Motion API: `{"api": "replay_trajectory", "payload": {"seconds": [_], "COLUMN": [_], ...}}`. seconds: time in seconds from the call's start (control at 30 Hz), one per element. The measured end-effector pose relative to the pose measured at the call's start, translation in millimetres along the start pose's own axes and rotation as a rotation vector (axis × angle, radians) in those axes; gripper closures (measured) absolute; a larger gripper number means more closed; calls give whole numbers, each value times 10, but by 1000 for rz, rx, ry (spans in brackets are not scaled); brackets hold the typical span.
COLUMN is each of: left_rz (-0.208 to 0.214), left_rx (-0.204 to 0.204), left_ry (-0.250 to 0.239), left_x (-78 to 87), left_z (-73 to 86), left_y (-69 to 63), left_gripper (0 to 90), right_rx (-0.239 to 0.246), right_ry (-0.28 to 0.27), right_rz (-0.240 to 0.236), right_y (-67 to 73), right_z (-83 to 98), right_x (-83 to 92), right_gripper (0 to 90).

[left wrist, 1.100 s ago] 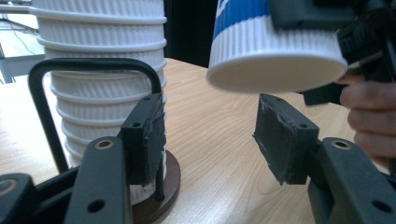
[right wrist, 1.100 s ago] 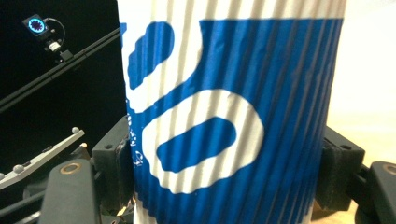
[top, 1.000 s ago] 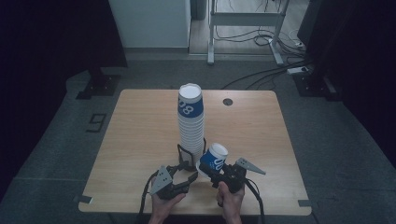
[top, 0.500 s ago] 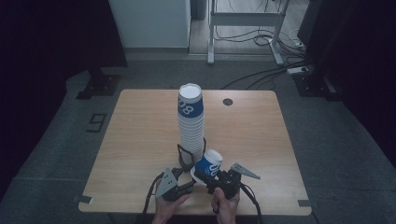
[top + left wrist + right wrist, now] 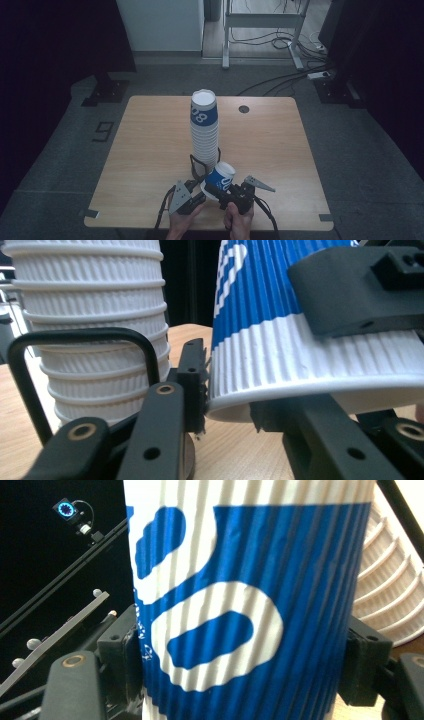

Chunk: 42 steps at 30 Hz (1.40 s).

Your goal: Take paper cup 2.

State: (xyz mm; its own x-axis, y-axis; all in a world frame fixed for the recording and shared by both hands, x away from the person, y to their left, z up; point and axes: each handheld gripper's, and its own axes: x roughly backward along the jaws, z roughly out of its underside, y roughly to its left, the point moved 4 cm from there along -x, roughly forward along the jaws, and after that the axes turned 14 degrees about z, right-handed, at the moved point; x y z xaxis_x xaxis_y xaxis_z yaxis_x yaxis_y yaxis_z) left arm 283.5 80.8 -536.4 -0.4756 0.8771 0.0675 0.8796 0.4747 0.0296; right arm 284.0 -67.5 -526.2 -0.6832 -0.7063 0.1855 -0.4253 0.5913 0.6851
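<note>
Right gripper, held in the person's right hand at the near edge of the wooden table, clamped tight on a blue-and-white ribbed paper cup, one black pad pressed to each side of the cup's wall. Cup lifted clear of the tabletop and tipped over, base toward the far right, wide rim down toward the near left, just beside the foot of a tall stack of cups standing upright mid-table, blue cup on top. Left gripper, in the left hand close alongside, jaws partly open and only just now drawing in, with the cup's rim between them. Seen from the left gripper view: cup slanting across the picture, left gripper with one pad touching the white rim and the other jaw passing beneath it, squeeze or mere contact impossible to tell; stack of cups just behind on the left. Seen from the right gripper view: cup with large white numerals on blue, gripped low in the right gripper; white ribs of the stack at the right.
</note>
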Motion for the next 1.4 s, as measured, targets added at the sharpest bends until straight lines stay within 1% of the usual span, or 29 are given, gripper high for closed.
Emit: {"api": "replay_trajectory", "payload": {"seconds": [0.07,0.13,0.17,0.27,0.4,0.47,0.53,0.6,0.7,0.8,0.93,1.0,1.07,1.17,1.23,1.27,1.33,1.37,1.4], "left_rz": [-7,-3,-14,-11,-8,-6,-2,11,23,40,66,72,84,104,106,114,116,117,115], "left_rx": [-1,-7,-14,-8,-6,-2,8,18,16,30,62,65,65,78,77,79,75,73,74], "left_ry": [-4,1,8,1,-8,-1,5,9,22,40,80,88,99,116,140,153,182,194,204], "left_x": [-17,-36,-36,-17,-10,-6,-1,-2,5,15,19,17,23,43,60,70,92,102,114], "left_z": [-2,4,4,-1,-22,-31,-37,-42,-42,-27,-11,-8,5,26,41,49,70,84,99], "left_y": [6,2,-4,0,-8,-4,6,2,-15,-5,7,3,-4,7,14,16,21,27,35], "left_gripper": [708,688,708,750,789,802,818,823,828,831,833,835,837,838,841,842,843,844,844], "right_rx": [-1,5,11,1,7,21,52,77,82,89,105,139,152,171,184,187,197,209,222], "right_ry": [20,32,29,34,40,36,33,29,18,1,-13,-27,-42,-59,-76,-81,-92,-101,-104], "right_rz": [-8,-11,-5,-18,-35,-43,-31,-27,-26,-15,10,33,42,55,75,77,78,91,95], "right_y": [15,29,28,20,28,34,43,52,53,35,-1,-21,-26,-49,-63,-71,-82,-90,-92], "right_z": [13,33,35,19,10,10,13,11,-16,-66,-109,-123,-134,-158,-180,-193,-220,-231,-238], "right_x": [-6,-24,-33,-34,-40,-39,-42,-42,-42,-22,-9,0,1,18,30,44,70,93,118], "right_gripper": [230,228,225,212,181,164,121,121,113,114,118,102,89,90,98,106,124,122,122]}}
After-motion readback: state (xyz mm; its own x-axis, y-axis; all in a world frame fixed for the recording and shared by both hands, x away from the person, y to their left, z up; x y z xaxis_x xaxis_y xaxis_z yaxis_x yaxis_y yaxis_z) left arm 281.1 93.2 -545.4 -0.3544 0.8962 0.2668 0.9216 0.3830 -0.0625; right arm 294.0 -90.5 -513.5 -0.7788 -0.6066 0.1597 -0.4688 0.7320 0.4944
